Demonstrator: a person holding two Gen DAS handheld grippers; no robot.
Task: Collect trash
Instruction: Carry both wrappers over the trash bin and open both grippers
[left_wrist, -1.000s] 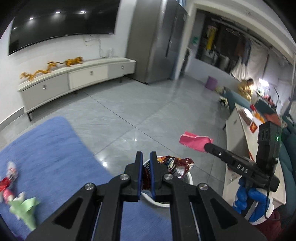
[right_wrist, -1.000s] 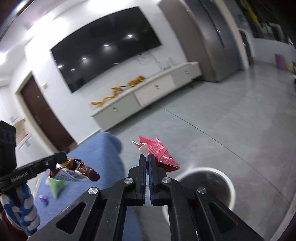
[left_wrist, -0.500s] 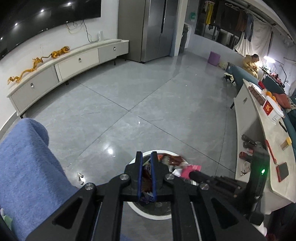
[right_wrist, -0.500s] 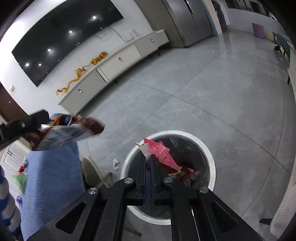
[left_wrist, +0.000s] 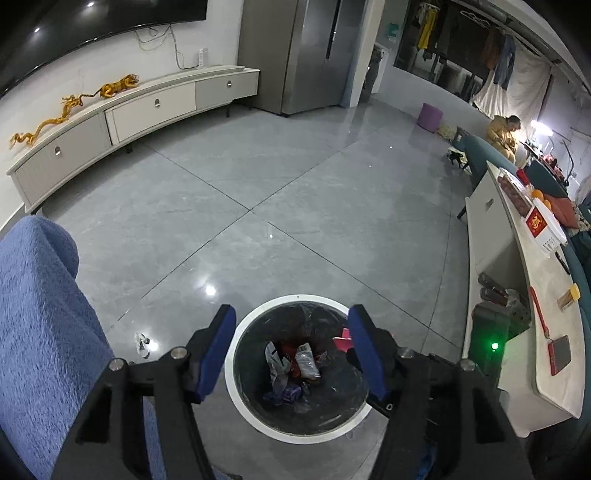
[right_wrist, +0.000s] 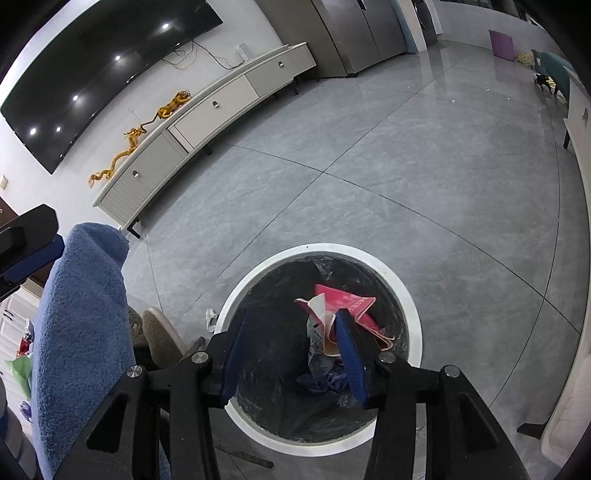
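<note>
A round bin with a white rim (left_wrist: 295, 299) (right_wrist: 351, 251) and a black liner stands on the grey floor just below both grippers. My left gripper (left_wrist: 291, 310) hangs over it, jaws opening, nothing between them. Crumpled wrappers (left_wrist: 291, 363) (right_wrist: 317, 347) lie at the bin's bottom. My right gripper (right_wrist: 291, 314) also hovers above the bin, jaws opening. The pink carton (right_wrist: 347, 306) (left_wrist: 341, 338) leans loose against the right finger, inside the bin's mouth, and no pad presses on it.
A blue towel-covered seat (left_wrist: 40, 314) (right_wrist: 81, 314) rises at the left of the bin. A small white scrap (left_wrist: 142, 341) (right_wrist: 210, 317) lies on the floor and a beige slipper (right_wrist: 159, 336) sits by the rim. A white counter (left_wrist: 535, 295) runs along the right.
Both grippers came down over the bin and went from shut to open. The brown wrapper dropped from the left one into the bin. The right one let go of the pink carton.
</note>
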